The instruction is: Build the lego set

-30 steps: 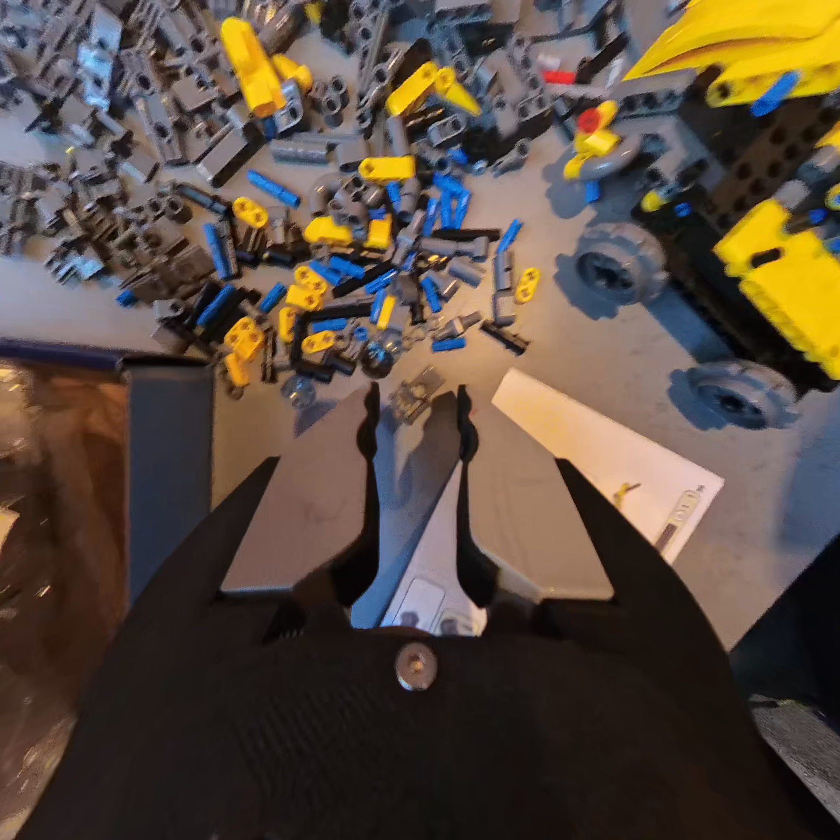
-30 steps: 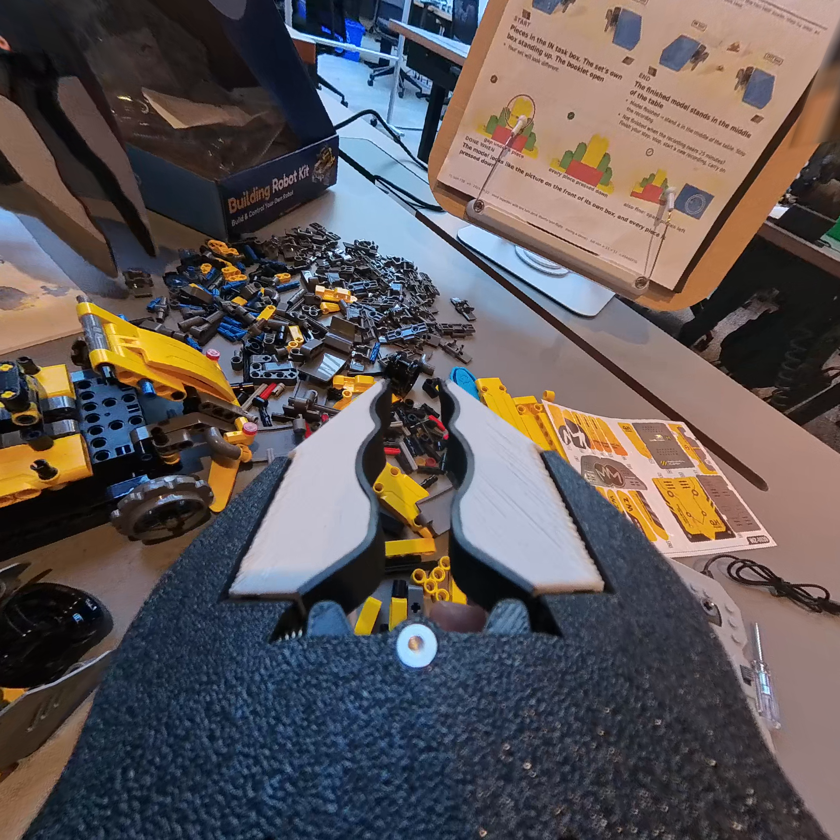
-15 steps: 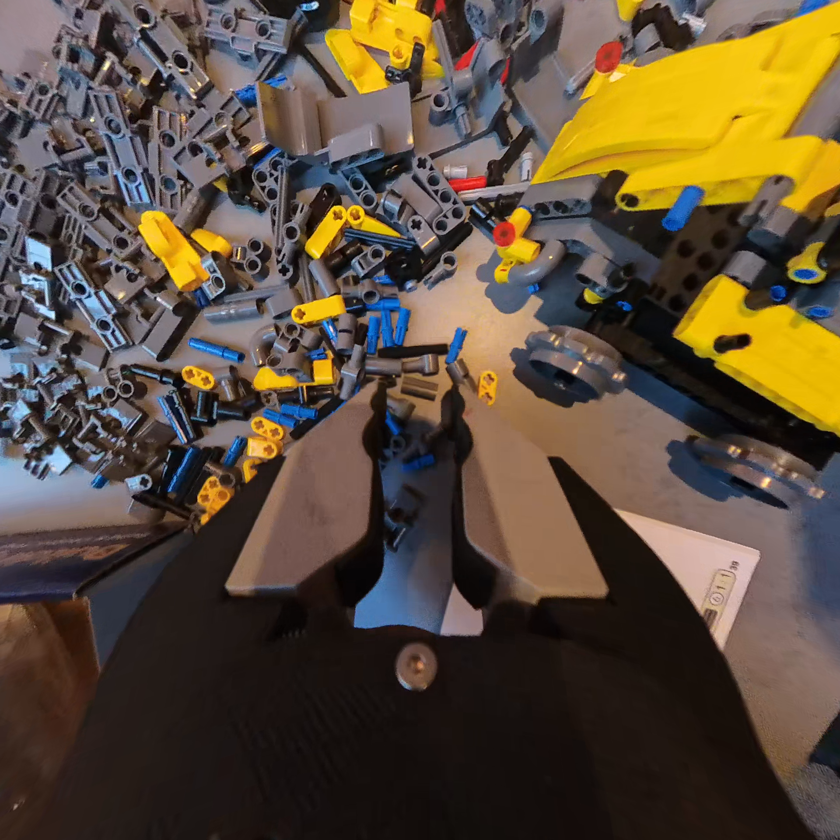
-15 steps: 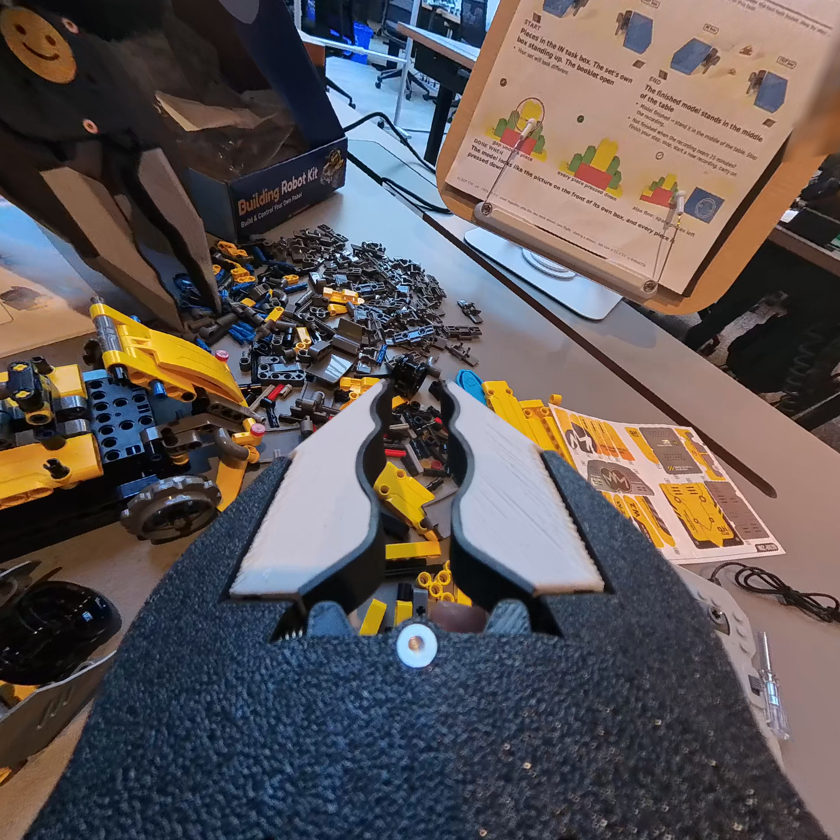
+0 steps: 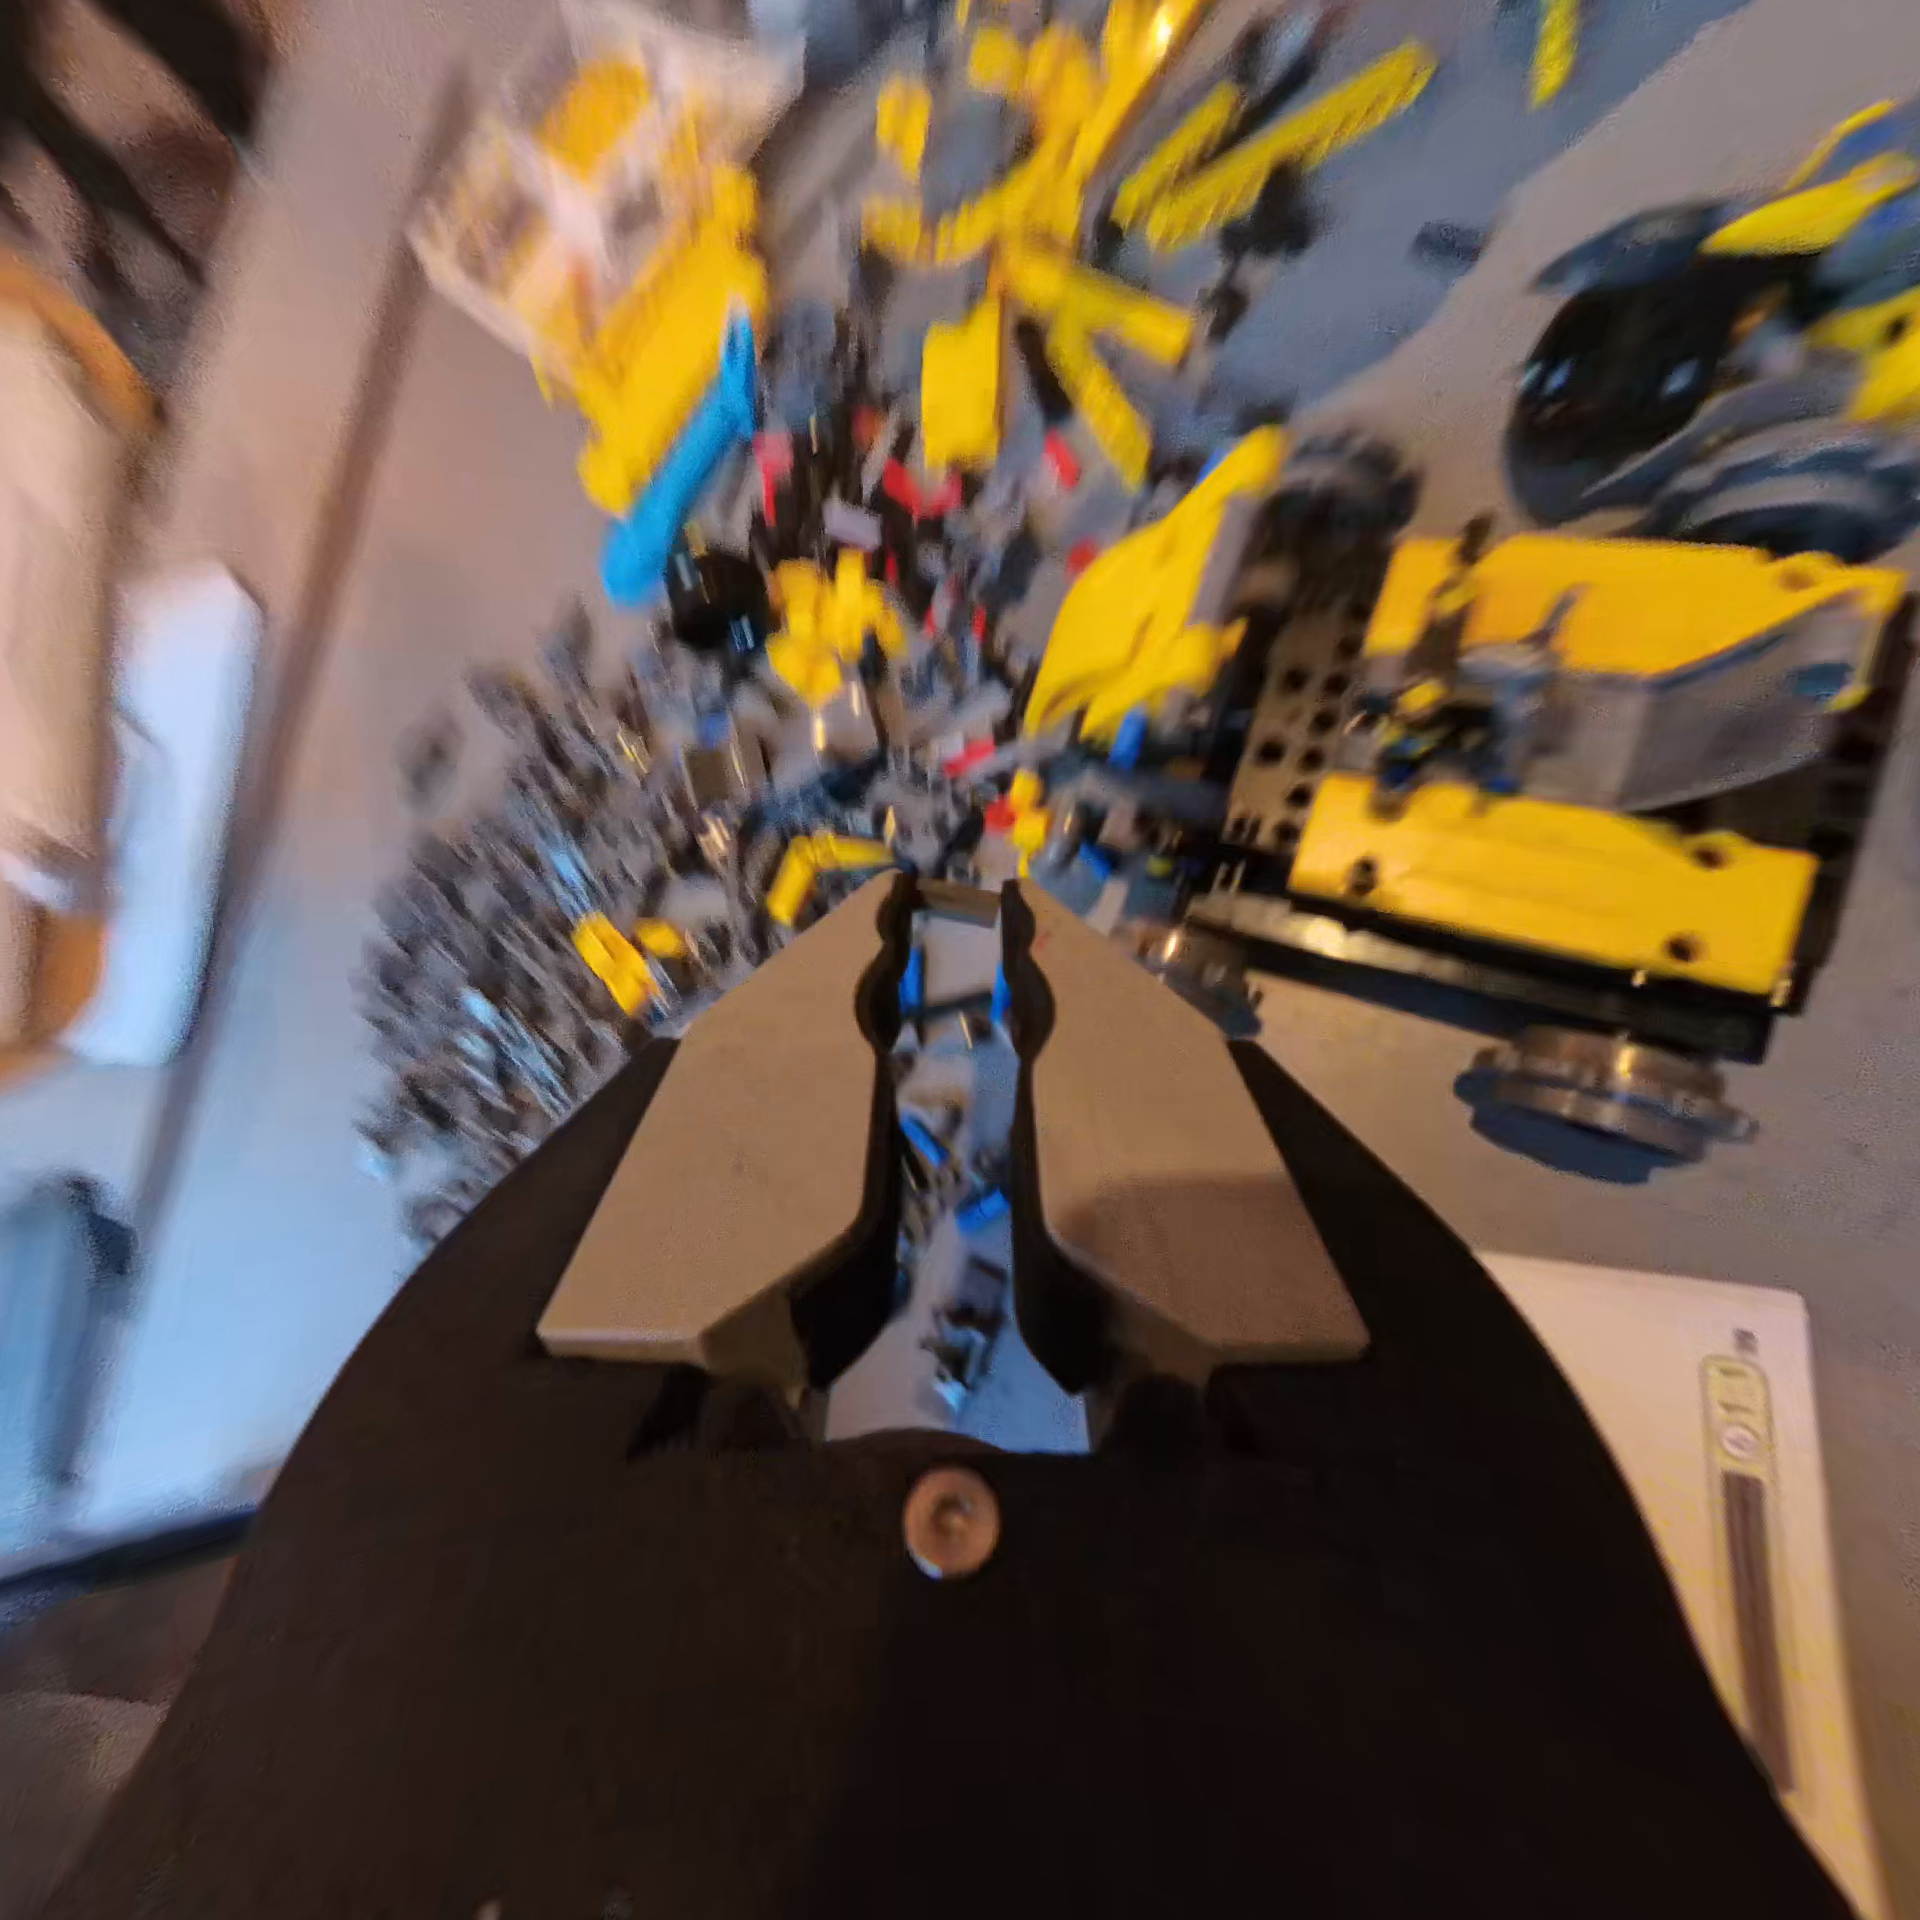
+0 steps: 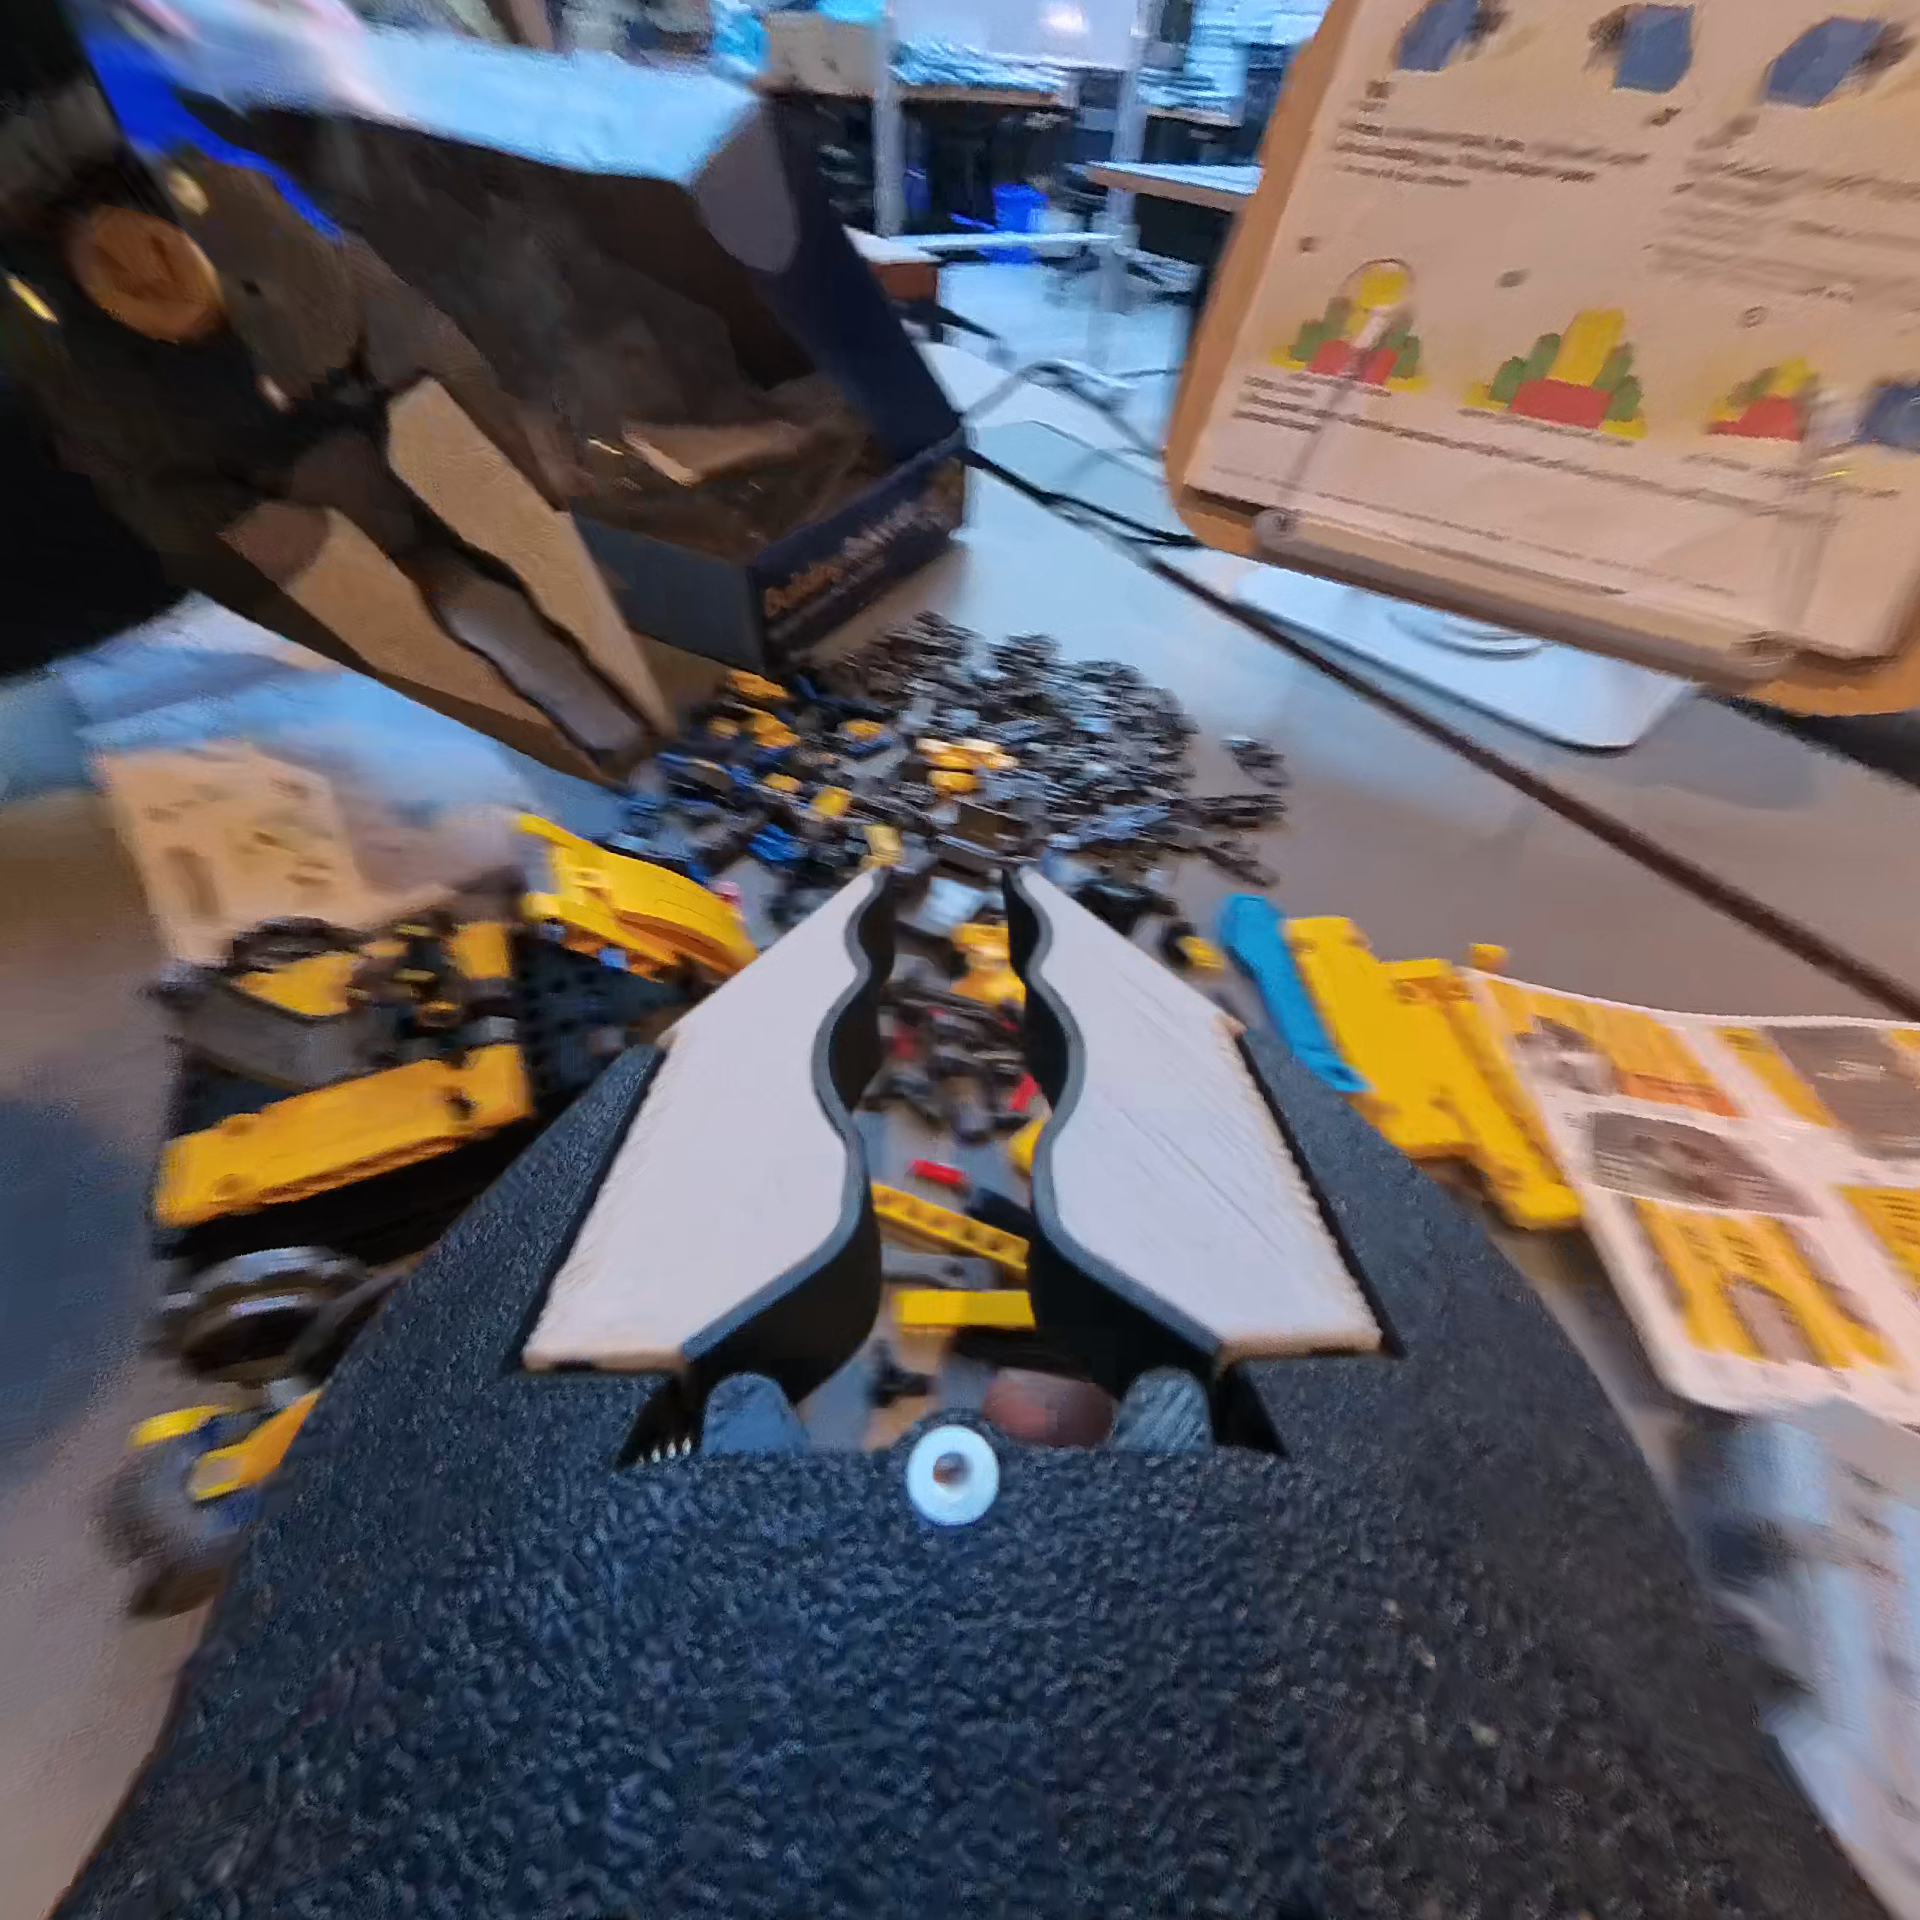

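Grey piece (image 5: 951,900) sits pinched between the left gripper (image 5: 954,896) tips above the parts pile (image 5: 582,935) mid-desk; blur suggests fast motion, so it could slip. Right gripper (image 6: 948,883) hangs narrowly parted, empty.

The left gripper (image 5: 958,902) now clamps a small dark grey piece (image 5: 954,900) at its tips; a second ago its jaws stood apart over the loose bricks (image 5: 582,935) with nothing between them. It has swung up from looking straight down to looking across the pile at the yellow model (image 5: 1538,790). The right gripper (image 6: 948,894) has drifted slightly.
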Tool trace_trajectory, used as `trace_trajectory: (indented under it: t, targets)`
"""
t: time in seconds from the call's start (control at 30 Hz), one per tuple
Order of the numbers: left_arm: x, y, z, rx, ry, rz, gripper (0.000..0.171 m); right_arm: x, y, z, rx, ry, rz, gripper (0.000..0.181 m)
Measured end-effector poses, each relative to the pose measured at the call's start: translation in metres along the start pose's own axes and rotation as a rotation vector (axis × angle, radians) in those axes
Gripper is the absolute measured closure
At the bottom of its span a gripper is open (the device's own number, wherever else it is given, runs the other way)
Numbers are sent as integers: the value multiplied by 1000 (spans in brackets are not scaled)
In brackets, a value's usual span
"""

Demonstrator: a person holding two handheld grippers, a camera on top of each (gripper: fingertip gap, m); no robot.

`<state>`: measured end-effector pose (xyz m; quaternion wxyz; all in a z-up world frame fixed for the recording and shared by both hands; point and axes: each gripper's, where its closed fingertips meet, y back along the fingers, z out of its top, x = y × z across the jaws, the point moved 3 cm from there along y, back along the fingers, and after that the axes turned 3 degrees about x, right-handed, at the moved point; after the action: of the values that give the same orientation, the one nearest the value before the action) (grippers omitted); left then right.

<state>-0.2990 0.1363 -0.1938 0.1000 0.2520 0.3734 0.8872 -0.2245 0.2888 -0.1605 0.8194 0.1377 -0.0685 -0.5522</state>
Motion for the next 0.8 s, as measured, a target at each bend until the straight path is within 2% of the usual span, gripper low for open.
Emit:
trace_trajectory:
  t: [0.13, 0.23, 0.37, 0.47, 0.6, 0.8]
  targets:
    - [-9, 30, 56, -213, -258, 258, 156, 37, 5, 15, -81, -216, 375, 160]
    - [-25, 42, 90, -321, -322, 279, 156, 56, 9, 26, -147, -304, 539, 160]
    - [-42, 43, 117, -377, -380, 289, 156, 75, 16, 35, -182, -363, 702, 159]
    - [-46, 41, 127, -390, -402, 309, 156, 86, 21, 37, -179, -368, 782, 164]
    - [-49, 39, 131, -396, -392, 288, 156, 85, 26, 41, -206, -399, 810, 175]
    - [-55, 35, 133, -382, -409, 307, 157, 88, 25, 39, -187, -440, 857, 174]
